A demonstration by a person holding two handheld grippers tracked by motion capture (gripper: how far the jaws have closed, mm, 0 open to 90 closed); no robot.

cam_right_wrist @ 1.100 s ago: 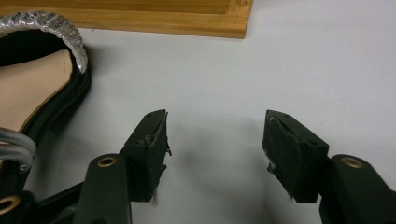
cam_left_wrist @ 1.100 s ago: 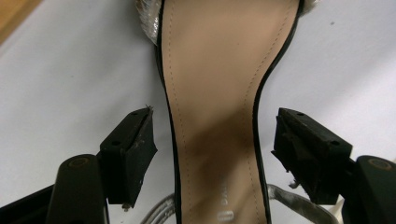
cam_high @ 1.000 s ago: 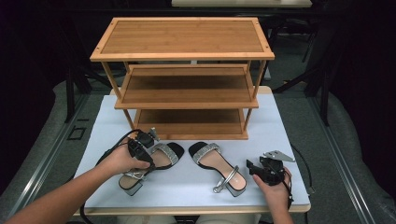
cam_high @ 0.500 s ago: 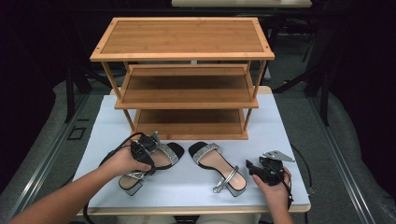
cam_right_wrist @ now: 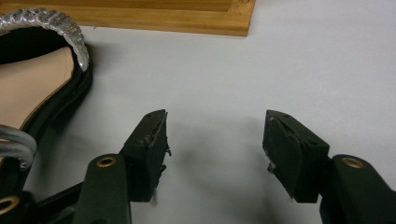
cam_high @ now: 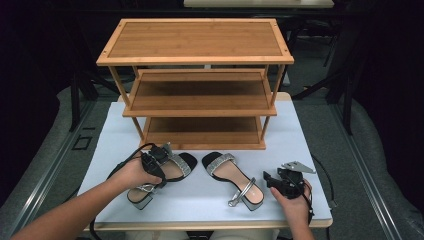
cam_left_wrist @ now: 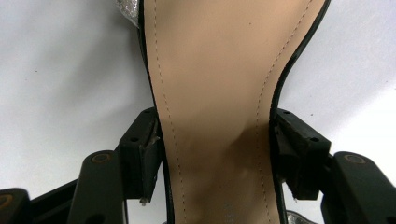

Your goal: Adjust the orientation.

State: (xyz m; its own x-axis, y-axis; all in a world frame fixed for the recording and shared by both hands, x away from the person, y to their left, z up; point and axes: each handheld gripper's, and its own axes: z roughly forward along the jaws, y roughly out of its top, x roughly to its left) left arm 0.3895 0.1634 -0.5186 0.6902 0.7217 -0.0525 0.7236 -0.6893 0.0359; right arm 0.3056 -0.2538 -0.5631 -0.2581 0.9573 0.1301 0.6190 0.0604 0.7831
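Left tongs (cam_left_wrist: 215, 154) have just been closing and now clamp the waist of the left sandal (cam_high: 165, 172), which lies on the white surface (cam_high: 310, 145) near the wooden shoe rack (cam_high: 200, 90). Right tongs (cam_right_wrist: 215, 154) sit released and empty, just right of the other sandal (cam_high: 232, 177).

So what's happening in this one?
A person at a table works a gripper in each hand, with two silver-strapped sandals lying in front of a three-tier wooden shoe rack. The left gripper has just been closing on the left sandal; its pads now sit against both edges of the sole at the waist. The right gripper rests open over the bare white tabletop, just right of the right sandal, which lies untouched. The rack's shelves are bare.
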